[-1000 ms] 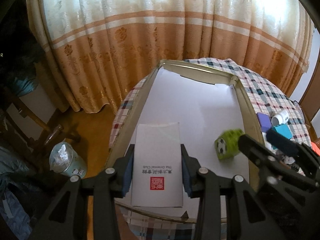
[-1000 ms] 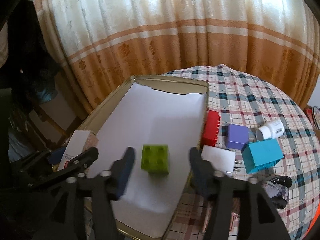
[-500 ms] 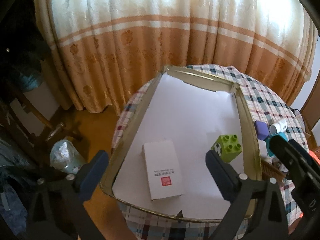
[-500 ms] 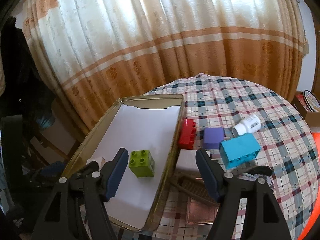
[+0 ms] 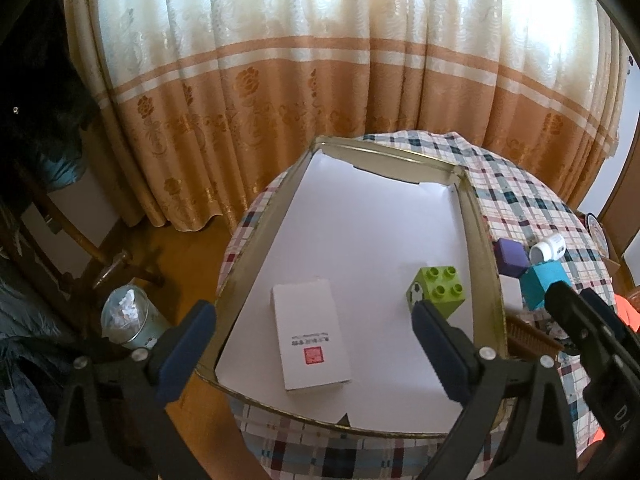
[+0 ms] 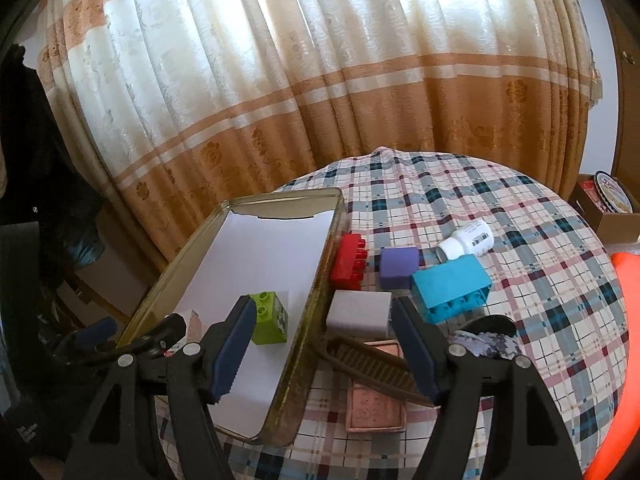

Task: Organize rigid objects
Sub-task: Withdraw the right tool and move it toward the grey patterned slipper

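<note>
A gold metal tray [image 5: 476,216] lined with white paper holds a flat white box [image 5: 310,338] and a green brick [image 5: 438,288]. My left gripper [image 5: 314,356] is open and empty, raised above the white box. My right gripper [image 6: 326,350] is open and empty over the tray's right rim [image 6: 316,300], with the green brick [image 6: 269,322] by its left finger. On the cloth right of the tray lie a grey-white block [image 6: 360,314], a red brick [image 6: 349,261], a purple cube [image 6: 399,267], a blue brick [image 6: 451,288] and a white bottle [image 6: 466,239].
The round table has a plaid cloth [image 6: 500,200] and drops off at its edges. A brown comb [image 6: 372,366] and a pink case [image 6: 376,408] lie under my right gripper. A curtain [image 5: 320,80] hangs behind. A bin [image 5: 128,316] stands on the floor at left.
My left gripper has let go of the white box in the tray, opened wide and pulled back. My right gripper has pulled back from the green brick and shifted right over the tray rim.
</note>
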Action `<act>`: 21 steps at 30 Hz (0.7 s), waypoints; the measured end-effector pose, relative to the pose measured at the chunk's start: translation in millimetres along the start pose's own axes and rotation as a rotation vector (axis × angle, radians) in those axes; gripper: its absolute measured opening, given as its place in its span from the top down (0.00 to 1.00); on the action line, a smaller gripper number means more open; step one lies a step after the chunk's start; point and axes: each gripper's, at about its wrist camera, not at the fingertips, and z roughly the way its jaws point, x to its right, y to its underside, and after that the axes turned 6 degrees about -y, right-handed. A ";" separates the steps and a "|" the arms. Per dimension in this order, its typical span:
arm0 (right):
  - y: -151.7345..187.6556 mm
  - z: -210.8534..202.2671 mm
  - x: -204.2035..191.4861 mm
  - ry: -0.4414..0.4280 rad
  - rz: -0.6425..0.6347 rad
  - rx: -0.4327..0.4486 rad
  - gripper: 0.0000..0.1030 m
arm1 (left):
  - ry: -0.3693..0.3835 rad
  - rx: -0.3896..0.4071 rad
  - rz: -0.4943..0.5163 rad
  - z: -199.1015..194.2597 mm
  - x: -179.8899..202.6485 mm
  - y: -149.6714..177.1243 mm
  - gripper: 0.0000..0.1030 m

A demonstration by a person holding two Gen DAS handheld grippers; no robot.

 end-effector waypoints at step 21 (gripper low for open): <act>7.5 -18.3 25.5 0.043 0.008 0.022 0.30 | 0.012 0.018 0.062 -11.5 27.7 7.3 0.03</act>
